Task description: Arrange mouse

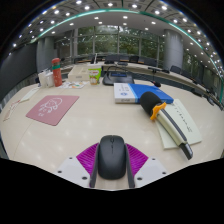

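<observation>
We see the mouse [111, 155] as dark matt plastic with a faint sheen along its curved back, sitting between the fingers of the hand-held gripper [111, 166], whose purple pads [88, 156] look soft and rubbery beside pale, smooth plastic finger bodies. The worktop [95, 115] reads as a smooth, light laminate with a low, even gloss. The pink mat [52, 108] appears matt and slightly textured, like cloth or rubber. The blue and white book [128, 92] shows a glossy paper cover. The red bottle [57, 72] looks like shiny plastic or metal; we cannot tell which.
</observation>
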Available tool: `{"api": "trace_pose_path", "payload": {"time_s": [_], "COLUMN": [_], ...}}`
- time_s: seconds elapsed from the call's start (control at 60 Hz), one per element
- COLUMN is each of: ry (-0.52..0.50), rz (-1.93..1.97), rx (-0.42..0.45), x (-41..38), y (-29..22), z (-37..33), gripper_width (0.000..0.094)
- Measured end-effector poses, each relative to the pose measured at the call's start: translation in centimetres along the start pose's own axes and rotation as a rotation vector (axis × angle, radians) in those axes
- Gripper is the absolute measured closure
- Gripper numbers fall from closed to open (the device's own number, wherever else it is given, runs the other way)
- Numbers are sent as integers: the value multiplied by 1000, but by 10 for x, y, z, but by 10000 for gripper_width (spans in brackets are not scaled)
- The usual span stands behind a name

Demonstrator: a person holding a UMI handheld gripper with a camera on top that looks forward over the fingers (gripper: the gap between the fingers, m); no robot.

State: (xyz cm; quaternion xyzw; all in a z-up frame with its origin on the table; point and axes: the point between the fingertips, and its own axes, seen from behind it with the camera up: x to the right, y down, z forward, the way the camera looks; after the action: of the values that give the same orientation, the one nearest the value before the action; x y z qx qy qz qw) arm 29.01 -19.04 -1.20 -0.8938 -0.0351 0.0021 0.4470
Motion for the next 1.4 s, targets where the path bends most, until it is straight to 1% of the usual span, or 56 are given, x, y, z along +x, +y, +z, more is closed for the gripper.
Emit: {"api": "trace_pose_path", "payload": {"time_s": [0.2, 0.3, 0.4, 0.517, 0.667, 0.783, 0.867, 0.933, 0.983, 1.05, 1.167, 1.283, 1.4], "ry": [19, 27, 55, 76, 82, 64, 53, 37, 27, 18, 24, 63, 93], "rz": [17, 20, 29, 60, 101, 87, 77, 77, 70, 75, 90, 101, 108], "rx": [-4, -7, 13, 62, 162, 229, 252, 250, 228, 193, 110, 39, -19], "x": [1, -1, -1, -5, -24, -66, -111, -155, -187, -225, -271, -288, -293], "y": [0, 0, -12, -52, -134, -198, -232, -243, -250, -245, -211, -172, -142], "z": [0, -2, -12, -28, -44, -46, -36, -20, -2, 29, 87, 131, 152], "gripper_width": [602, 607, 607, 607, 607, 608, 608, 608, 608, 609, 609, 602, 537]}}
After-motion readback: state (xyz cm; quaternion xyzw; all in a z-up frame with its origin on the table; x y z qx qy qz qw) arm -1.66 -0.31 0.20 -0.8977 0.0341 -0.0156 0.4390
